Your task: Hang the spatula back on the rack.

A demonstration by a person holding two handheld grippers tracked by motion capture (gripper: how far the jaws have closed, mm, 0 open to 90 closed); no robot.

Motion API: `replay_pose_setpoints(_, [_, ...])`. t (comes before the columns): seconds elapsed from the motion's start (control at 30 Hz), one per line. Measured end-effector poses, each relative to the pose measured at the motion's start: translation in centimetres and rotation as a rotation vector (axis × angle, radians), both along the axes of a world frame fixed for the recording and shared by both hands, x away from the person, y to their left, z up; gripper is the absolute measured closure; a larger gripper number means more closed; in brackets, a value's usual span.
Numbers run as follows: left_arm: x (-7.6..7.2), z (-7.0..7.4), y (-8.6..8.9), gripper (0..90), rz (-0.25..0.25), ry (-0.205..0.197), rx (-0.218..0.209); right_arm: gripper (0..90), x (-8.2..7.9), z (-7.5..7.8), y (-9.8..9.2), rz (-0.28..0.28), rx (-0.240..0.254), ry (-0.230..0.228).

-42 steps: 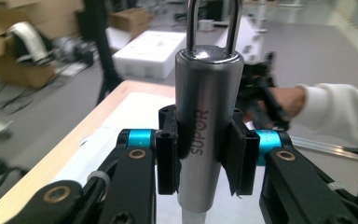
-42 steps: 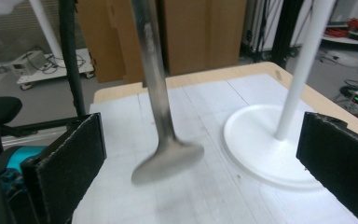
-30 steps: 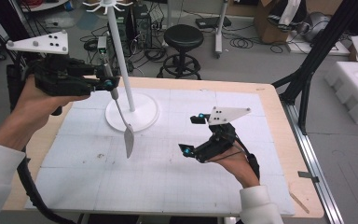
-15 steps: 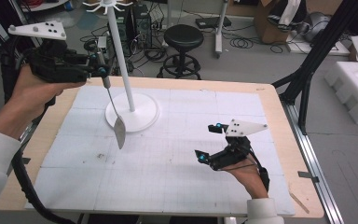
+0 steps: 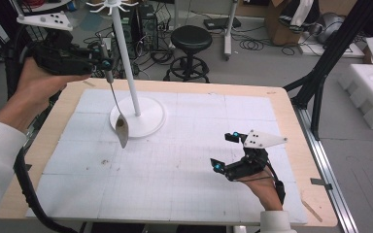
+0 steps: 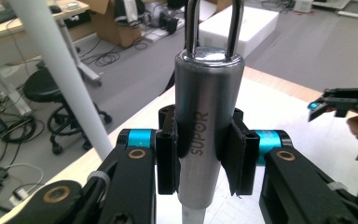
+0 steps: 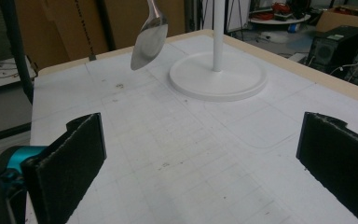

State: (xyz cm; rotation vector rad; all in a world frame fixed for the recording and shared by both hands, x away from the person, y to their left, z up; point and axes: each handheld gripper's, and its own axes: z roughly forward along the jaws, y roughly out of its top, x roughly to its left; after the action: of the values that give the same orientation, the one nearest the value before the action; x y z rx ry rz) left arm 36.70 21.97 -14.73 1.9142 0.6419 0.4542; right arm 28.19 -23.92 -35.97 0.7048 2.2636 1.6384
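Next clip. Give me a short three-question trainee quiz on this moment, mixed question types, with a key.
1. True or false: the left gripper is shut on the steel spatula's handle.
2. Where is the spatula's blade? A) flat on the mat B) hanging in the air near the white stand's base C) between the right gripper's pads
3. Fill in: the right gripper is ____ and holds nothing.

Key: 1 true; 2 B; 3 open.

left hand-held gripper clamped, right hand-held gripper agape
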Motion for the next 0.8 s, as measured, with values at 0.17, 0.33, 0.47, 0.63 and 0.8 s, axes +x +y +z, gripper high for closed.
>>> replay_pose_setpoints(0.17, [0.6,0.3,0.1,68.9,0.029,0.007,0.004,0.2,0.0,-0.2,-0.3,-0.008,0.002,0.005])
replay_pose_setpoints(0.33, [1.2,0.7,-0.3,68.9,0.054,-0.004,0.014,0.2,0.0,-0.4,-0.5,-0.012,0.003,0.006])
replay_pose_setpoints(0.47, [1.7,0.8,-0.5,68.9,0.071,0.006,0.009,0.2,-0.1,-0.4,-0.7,-0.017,0.01,0.008])
replay_pose_setpoints(0.63, [2.6,0.8,-0.5,68.9,0.099,0.022,0.015,0.2,-0.2,-0.3,-0.7,-0.01,0.015,0.002])
replay_pose_setpoints(0.8, [3.0,1.0,-0.7,68.9,0.111,0.023,0.026,0.2,-0.1,-0.4,-0.8,-0.01,0.018,0.003])
